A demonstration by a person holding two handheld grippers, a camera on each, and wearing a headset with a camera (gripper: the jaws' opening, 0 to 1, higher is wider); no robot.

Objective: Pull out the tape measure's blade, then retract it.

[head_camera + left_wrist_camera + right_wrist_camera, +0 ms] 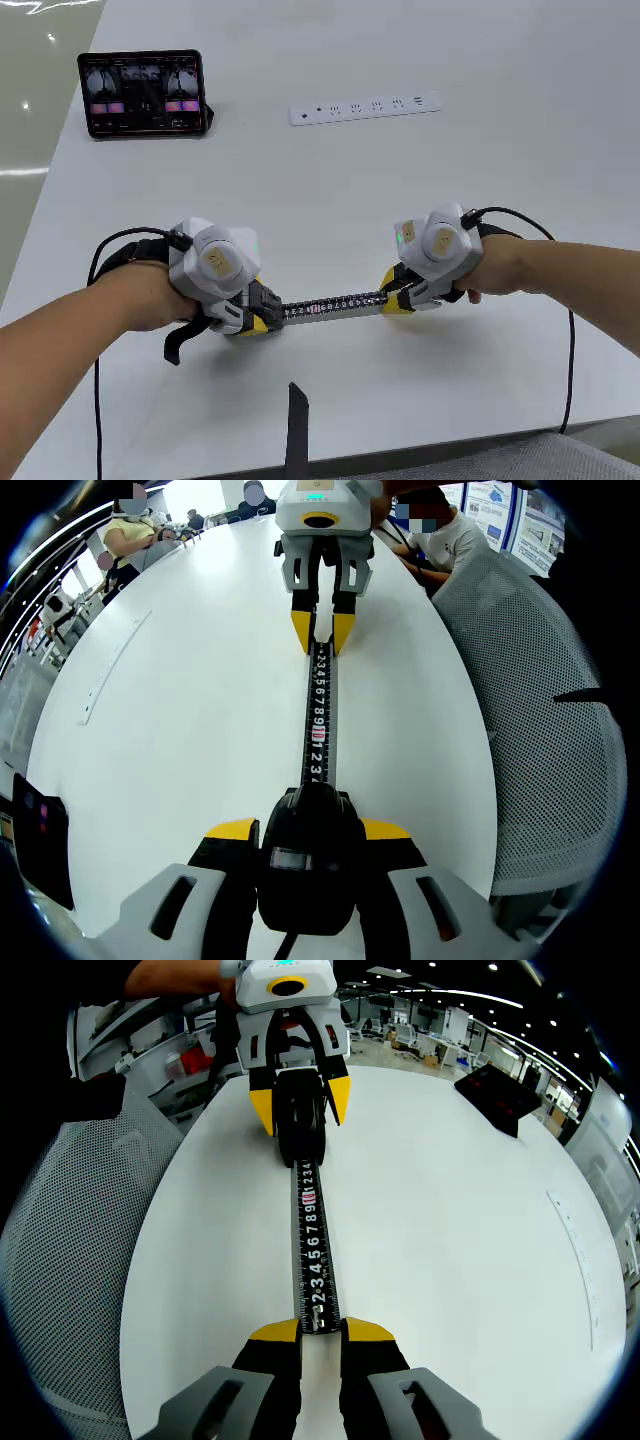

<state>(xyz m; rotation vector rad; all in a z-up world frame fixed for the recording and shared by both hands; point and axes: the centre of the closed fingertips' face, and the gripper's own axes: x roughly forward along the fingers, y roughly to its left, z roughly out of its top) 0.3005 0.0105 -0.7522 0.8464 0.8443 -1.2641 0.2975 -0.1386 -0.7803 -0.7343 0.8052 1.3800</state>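
A black tape measure case (308, 865) sits between the yellow-tipped jaws of my left gripper (310, 832), which is shut on it. Its blade (318, 710) with black numbers runs out straight over the white table to my right gripper (321, 630). In the right gripper view, my right gripper (320, 1332) is shut on the blade's end (317, 1310), and the case (298, 1120) shows far off in my left gripper (298, 1095). From the head view, the left gripper (255, 312) and right gripper (392, 297) face each other with the blade (330, 305) stretched between them.
A tablet (143, 93) stands at the table's back left and a white power strip (365, 108) lies at the back centre. A mesh chair (540, 740) stands by the near table edge (420, 450). People sit at the table's far end in the left gripper view.
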